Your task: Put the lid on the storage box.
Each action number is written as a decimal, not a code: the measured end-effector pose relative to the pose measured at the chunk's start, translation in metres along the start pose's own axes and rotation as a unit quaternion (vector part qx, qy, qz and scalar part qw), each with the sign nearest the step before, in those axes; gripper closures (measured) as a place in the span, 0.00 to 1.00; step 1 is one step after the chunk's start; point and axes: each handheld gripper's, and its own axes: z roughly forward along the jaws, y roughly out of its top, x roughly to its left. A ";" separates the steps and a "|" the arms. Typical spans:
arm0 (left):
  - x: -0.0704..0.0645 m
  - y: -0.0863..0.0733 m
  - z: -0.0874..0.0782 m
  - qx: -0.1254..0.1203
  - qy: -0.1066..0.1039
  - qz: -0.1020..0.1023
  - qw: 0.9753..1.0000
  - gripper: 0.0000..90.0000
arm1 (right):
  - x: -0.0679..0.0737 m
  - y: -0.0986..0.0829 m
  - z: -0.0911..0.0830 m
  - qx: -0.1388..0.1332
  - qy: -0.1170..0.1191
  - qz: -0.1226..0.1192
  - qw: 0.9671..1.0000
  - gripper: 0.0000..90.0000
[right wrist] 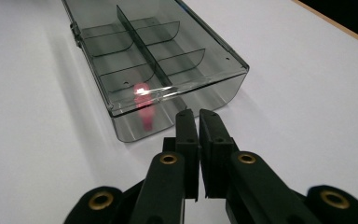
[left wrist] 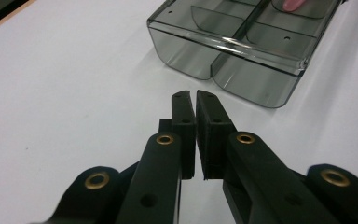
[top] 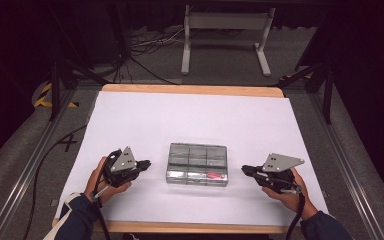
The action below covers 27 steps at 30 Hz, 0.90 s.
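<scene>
Two grippers flank a closed clear compartment box (top: 197, 164) mid-table in the high view: left gripper (top: 145, 163), right gripper (top: 245, 170). Left gripper view: jaws pressed together, empty. Right gripper view: likewise, facing the pink item (right wrist: 144, 109) inside. Likely the approach step; next, spread the jaws and reach the lid.

Left gripper (left wrist: 195, 95) poised before a clear compartment box (left wrist: 242, 51) on a white table (left wrist: 65, 107).

Seen along the gripper's own two black jaws, which rise from the bottom of the frame with brass-ringed pivots, the pads stand almost together, a thin slit between them and nothing held. Just beyond their tips, apart from them, sits the smoky transparent box, its near rounded wall facing the gripper and its inner dividers marking off several cells. A pink object (left wrist: 292, 4) lies in a far cell, cut off by the top edge. A strip of wooden table edge (left wrist: 4, 18) crosses the upper left corner.
</scene>
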 end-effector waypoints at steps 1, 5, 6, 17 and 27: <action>0.001 -0.001 -0.001 0.000 0.000 -0.002 1.000 0.96 | 0.000 -0.001 0.000 0.000 -0.002 0.000 1.000 0.97; 0.004 -0.005 -0.006 0.001 0.008 -0.007 1.000 0.96 | -0.002 -0.003 -0.004 0.000 -0.009 0.002 1.000 0.96; 0.004 -0.007 -0.007 0.000 0.011 -0.007 1.000 0.96 | -0.003 -0.004 -0.005 0.001 -0.011 0.003 1.000 0.96; 0.011 -0.019 -0.018 -0.001 0.027 -0.021 0.999 0.95 | -0.009 -0.012 -0.014 -0.002 -0.030 0.012 0.999 0.95; 0.016 -0.031 -0.027 -0.004 0.044 -0.031 0.999 0.92 | -0.014 -0.020 -0.020 -0.003 -0.047 0.024 0.999 0.90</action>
